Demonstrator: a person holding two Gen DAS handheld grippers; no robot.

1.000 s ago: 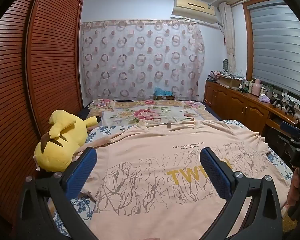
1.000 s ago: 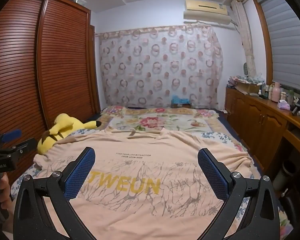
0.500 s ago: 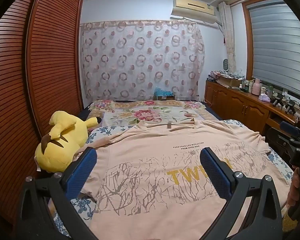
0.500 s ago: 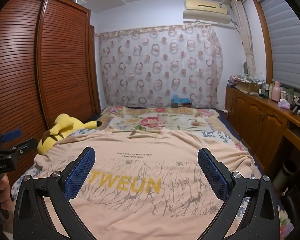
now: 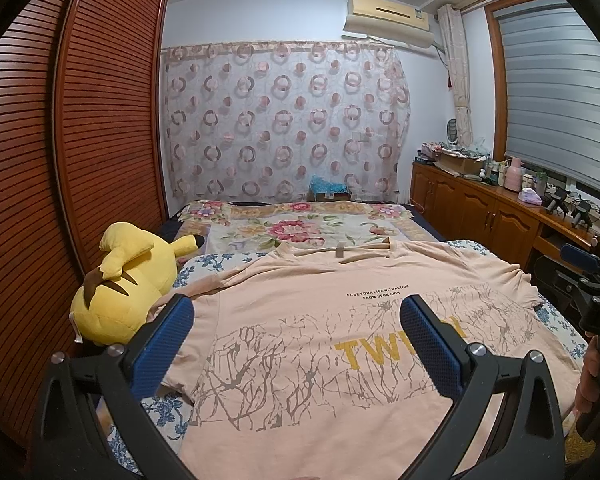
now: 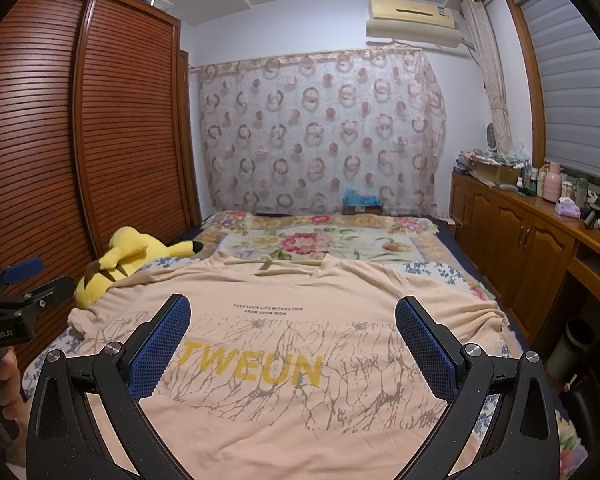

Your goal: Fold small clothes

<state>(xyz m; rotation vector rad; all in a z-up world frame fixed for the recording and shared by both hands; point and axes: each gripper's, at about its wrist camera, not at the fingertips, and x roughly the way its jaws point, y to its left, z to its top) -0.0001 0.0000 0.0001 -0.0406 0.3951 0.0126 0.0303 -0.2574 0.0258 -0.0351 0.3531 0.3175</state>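
Peach tee point(image 6: 276, 344) lies spread flat, print side up, on the bed point(image 6: 324, 240), collar at the far end and hem nearest the grippers. Laid out this way, both sleeves and side seams are reachable for a first fold; no fold is made yet, judging by the full outline.

Left gripper point(image 5: 296, 332): jaws spread wide, nothing between them, hovering over the near left part of the tee. Right gripper point(image 6: 292, 332): jaws likewise spread and empty, centred over the yellow lettering.

Left view shows the left sleeve bunched against the plush point(image 5: 128, 280), and the right gripper's body at far right. Right view shows the whole word on the chest and the rumpled right sleeve by the cabinets point(image 6: 512, 252); that sleeve's edge is probably hanging off the bed, though distortion makes this uncertain. Near hem is hidden in both views.
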